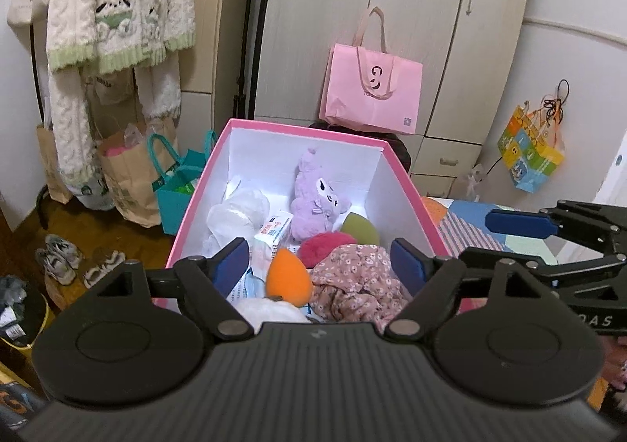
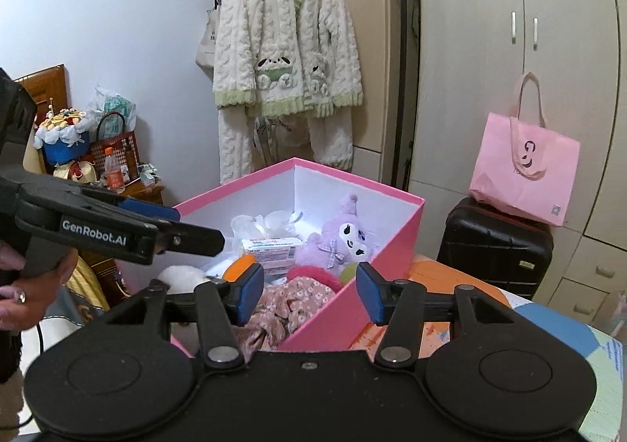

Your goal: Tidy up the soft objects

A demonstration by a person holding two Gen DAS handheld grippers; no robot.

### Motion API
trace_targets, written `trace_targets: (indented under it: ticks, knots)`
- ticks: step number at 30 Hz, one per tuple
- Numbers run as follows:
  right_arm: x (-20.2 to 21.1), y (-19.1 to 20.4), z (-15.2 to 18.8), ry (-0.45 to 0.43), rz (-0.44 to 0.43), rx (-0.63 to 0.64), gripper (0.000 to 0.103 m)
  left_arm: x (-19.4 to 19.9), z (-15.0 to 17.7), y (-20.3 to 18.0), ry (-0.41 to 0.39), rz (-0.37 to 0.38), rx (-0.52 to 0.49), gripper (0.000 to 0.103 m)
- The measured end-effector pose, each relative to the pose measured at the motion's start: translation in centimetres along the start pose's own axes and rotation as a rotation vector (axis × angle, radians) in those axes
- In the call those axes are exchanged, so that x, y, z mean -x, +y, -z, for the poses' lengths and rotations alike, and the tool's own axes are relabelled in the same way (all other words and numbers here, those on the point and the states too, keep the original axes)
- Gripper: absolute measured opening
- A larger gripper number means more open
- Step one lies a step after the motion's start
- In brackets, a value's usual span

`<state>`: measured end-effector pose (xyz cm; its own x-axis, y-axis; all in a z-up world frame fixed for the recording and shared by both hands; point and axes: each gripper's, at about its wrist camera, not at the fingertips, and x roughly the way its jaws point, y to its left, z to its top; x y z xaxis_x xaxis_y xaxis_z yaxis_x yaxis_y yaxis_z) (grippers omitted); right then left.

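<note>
Both pairs of blue-padded fingers stand spread with nothing pinched. The left gripper [image 1: 321,265] hangs over the near end of the pink box [image 1: 203,203], its pads [image 1: 231,265] apart above the contents without pressing on anything. The right gripper [image 2: 309,293] hangs over the box's [image 2: 395,242] near corner, one pad [image 2: 247,293] above the floral cloth [image 2: 290,301] and the other outside the pink wall; neither touches.

In the left wrist view the floral cloth [image 1: 356,281] lies crumpled at the box's 5 o'clock, touching the orange sponge [image 1: 288,277] at 6 o'clock. A red puff [image 1: 325,242] sits just behind the cloth, with a green sponge [image 1: 360,228] at its 1 o'clock. The purple plush [image 1: 317,199] lies near the middle toward 12 o'clock, its head toward the green sponge. A white packet [image 1: 274,228] with red print rests at the plush's 8 o'clock, and clear plastic wrapping [image 1: 239,211] fills the 9 o'clock side. A white puff [image 1: 270,310] shows at the very near edge, partly hidden by the gripper body.

In the right wrist view the left gripper [image 2: 196,236] reaches in from 9 o'clock, held by a hand [image 2: 31,285] wearing a ring. Beyond the box at 12 o'clock a white fleece robe [image 2: 282,62] hangs on a rack; at 2 o'clock a pink bag [image 2: 525,175] rests on a black suitcase [image 2: 493,246] before the wardrobe [image 2: 490,50].
</note>
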<state>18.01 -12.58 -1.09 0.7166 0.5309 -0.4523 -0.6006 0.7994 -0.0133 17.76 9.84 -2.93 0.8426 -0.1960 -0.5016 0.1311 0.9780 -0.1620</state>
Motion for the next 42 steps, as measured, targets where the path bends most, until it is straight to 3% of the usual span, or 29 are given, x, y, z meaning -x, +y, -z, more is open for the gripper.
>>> trace_targets:
  ticks: [9,14,19,22,26,30,33,39,42]
  knots:
    - [3.6,0.6,0.5,-0.036,0.027,0.016,0.075,3.6,-0.2,-1.9,-0.033,0.026,-0.04,0.103]
    - [5.8,0.7,1.3,-0.051,0.082,0.024,0.087,4.6,-0.2,-3.1,-0.03,-0.054,-0.051,0.103]
    - [7.5,0.3,2.0,-0.05,0.166,-0.009,0.102,5.0,-0.4,-4.2,0.027,-0.134,-0.05,0.103]
    - [8.2,-0.2,2.3,-0.03,0.242,-0.066,0.103,5.7,-0.1,-5.0,0.048,-0.136,-0.076,0.103]
    - [8.6,-0.6,2.5,0.033,0.39,-0.169,0.103,6.9,0.8,-5.9,0.072,-0.081,-0.099,0.103]
    - [9.7,-0.7,2.8,0.089,0.384,-0.205,0.103,8.5,1.8,-6.9,0.07,-0.051,-0.116,0.103]
    - [11.5,-0.3,3.4,0.061,0.409,-0.237,0.103,10.0,2.5,-7.7,0.039,-0.029,-0.124,0.103]
    - [14.9,2.0,4.1,-0.018,0.466,-0.168,0.103,11.7,3.8,-8.7,-0.02,-0.02,-0.132,0.103]
    - [16.5,2.2,4.3,-0.054,0.479,-0.209,0.103,12.3,4.4,-9.1,-0.045,-0.015,-0.122,0.103]
